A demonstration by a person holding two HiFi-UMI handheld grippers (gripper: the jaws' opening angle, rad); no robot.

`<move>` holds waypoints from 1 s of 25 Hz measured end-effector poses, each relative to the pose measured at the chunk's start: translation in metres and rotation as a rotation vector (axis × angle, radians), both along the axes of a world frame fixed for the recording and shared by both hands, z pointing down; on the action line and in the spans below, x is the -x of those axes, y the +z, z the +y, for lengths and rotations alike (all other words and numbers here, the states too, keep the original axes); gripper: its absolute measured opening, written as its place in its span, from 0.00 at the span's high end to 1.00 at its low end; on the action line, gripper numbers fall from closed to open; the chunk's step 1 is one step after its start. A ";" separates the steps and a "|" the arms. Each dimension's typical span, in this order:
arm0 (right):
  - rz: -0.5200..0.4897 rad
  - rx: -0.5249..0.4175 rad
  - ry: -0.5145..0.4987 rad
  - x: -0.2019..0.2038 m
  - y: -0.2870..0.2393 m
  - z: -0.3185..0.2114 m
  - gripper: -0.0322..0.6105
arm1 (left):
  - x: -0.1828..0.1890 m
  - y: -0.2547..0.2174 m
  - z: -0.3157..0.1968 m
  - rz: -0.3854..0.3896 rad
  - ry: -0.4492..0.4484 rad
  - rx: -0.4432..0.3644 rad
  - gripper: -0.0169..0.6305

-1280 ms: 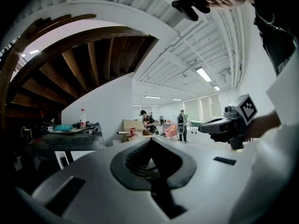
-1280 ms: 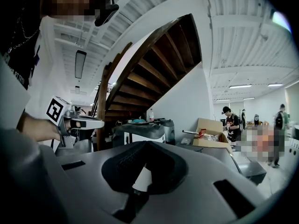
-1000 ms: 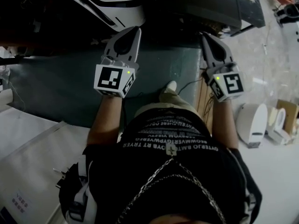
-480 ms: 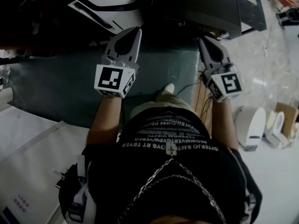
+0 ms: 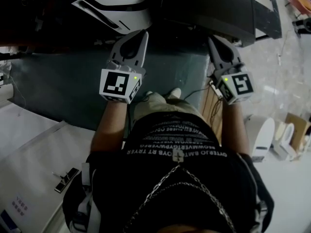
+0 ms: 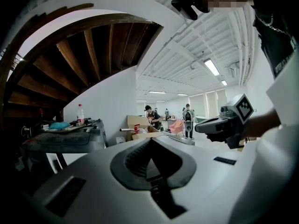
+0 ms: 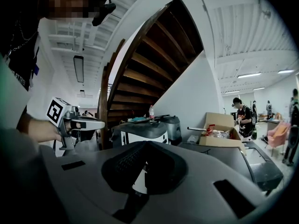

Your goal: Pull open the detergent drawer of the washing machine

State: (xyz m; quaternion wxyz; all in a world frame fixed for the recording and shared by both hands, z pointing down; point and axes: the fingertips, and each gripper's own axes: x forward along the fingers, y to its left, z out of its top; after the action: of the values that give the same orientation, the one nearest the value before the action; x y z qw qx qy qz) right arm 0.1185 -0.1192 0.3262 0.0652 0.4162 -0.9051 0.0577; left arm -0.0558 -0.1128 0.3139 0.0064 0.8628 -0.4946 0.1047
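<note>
Your body: a black printed shirt (image 5: 177,144) with a chain (image 5: 160,183) fills the lower middle of the head view, and both forearms (image 5: 109,125) reach forward from it
Your legs: a bent knee (image 5: 155,103) in light trousers and one pale shoe (image 5: 175,92) sit between your two arms
Your left gripper (image 5: 142,34): the jaws are together with nothing between them, and the tip points ahead toward the white machine
Your right gripper (image 5: 214,40): the jaws are pressed together and empty, and you hold it about level with the left one, well apart from it
Ground: a dark green mat (image 5: 58,91) lies under both grippers, with pale boards (image 5: 34,154) near you on the left
Washing machine (image 5: 124,4): white with a dark strip, it stands past the mat's far edge, ahead of your left gripper's tip and apart from it; the right gripper view shows it as a white front under a dark grey lid
Detergent drawer: you cannot pick it out in any view
Dark machine (image 5: 209,6): it stands just beside the white one, ahead of your right gripper
Right side: white appliances (image 5: 260,130) sit on the pale floor
Far: a wooden staircase (image 7: 149,64) curves overhead, a bottle (image 7: 151,112) stands on a dark lid, and past a cardboard box (image 7: 217,125) people (image 7: 243,115) stand in the open room
</note>
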 end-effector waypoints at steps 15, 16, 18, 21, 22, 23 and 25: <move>-0.007 0.011 0.032 0.017 -0.004 -0.025 0.95 | 0.025 -0.005 -0.035 -0.003 0.011 0.000 0.97; -0.007 0.012 0.036 0.018 -0.004 -0.028 0.95 | 0.026 -0.006 -0.040 -0.002 0.015 -0.001 0.97; -0.009 0.012 0.044 0.021 -0.004 -0.035 0.95 | 0.028 -0.006 -0.047 -0.003 0.024 0.001 0.97; -0.009 0.014 0.051 0.027 -0.004 -0.046 0.95 | 0.033 -0.003 -0.060 -0.006 0.037 0.012 0.97; -0.008 0.019 0.053 0.030 -0.002 -0.050 0.95 | 0.036 -0.001 -0.065 -0.006 0.040 0.017 0.97; -0.007 0.024 0.056 0.032 -0.001 -0.055 0.95 | 0.038 0.001 -0.070 -0.006 0.042 0.022 0.97; -0.005 0.032 0.062 0.036 0.004 -0.065 0.95 | 0.042 0.005 -0.081 -0.006 0.048 0.030 0.97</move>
State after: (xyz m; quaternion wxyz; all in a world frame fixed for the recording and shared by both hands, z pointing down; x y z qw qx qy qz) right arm 0.0828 -0.1840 0.3298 0.0676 0.4428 -0.8909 0.0752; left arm -0.0975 -0.1936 0.3189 0.0152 0.8740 -0.4720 0.1147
